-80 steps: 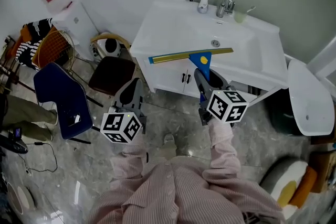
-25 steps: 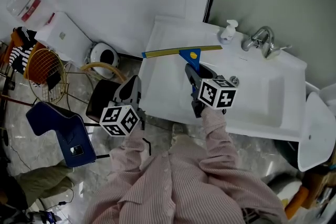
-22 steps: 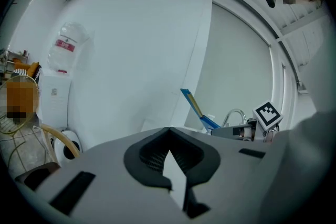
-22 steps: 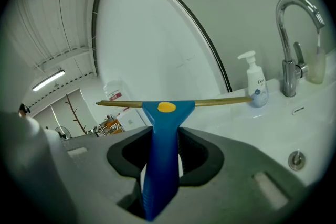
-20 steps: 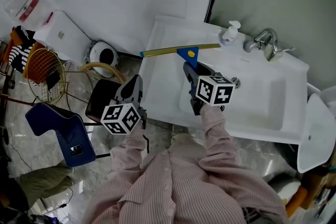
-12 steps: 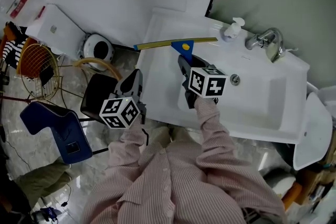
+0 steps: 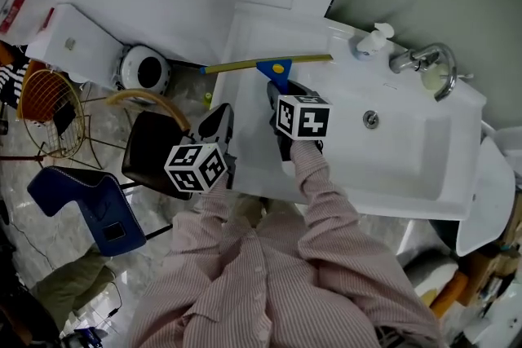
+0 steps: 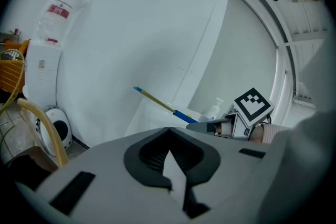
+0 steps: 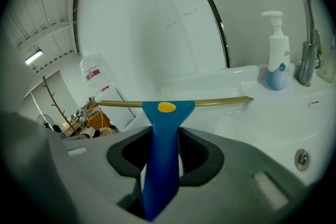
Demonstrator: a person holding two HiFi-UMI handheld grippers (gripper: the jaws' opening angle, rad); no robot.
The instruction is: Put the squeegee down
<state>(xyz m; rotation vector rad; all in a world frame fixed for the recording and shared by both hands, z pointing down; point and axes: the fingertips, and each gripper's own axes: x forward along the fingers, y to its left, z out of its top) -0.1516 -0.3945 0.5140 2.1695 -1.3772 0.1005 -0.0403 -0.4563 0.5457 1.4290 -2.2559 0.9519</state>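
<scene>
The squeegee (image 7: 274,66) has a blue handle and a long brass-coloured blade. My right gripper (image 7: 279,90) is shut on the handle and holds the blade crosswise over the left counter of the white washbasin (image 7: 408,167). In the right gripper view the squeegee (image 9: 164,110) stands up between the jaws, its blade low over the white surface; I cannot tell whether they touch. My left gripper (image 7: 222,120) hangs beside the basin's front left corner, shut with nothing in it. In the left gripper view the squeegee (image 8: 157,103) shows ahead and to the right.
A soap dispenser (image 7: 371,41) and a tap (image 7: 420,57) stand at the basin's back rim. To the left on the floor are a dark stool (image 7: 151,155), a blue chair (image 7: 77,200), a wire basket (image 7: 45,106) and a round white appliance (image 7: 147,71).
My right gripper has carried the squeegee leftward and lower, over the basin's left counter. The left gripper has also sunk, closer to the basin's front left corner.
</scene>
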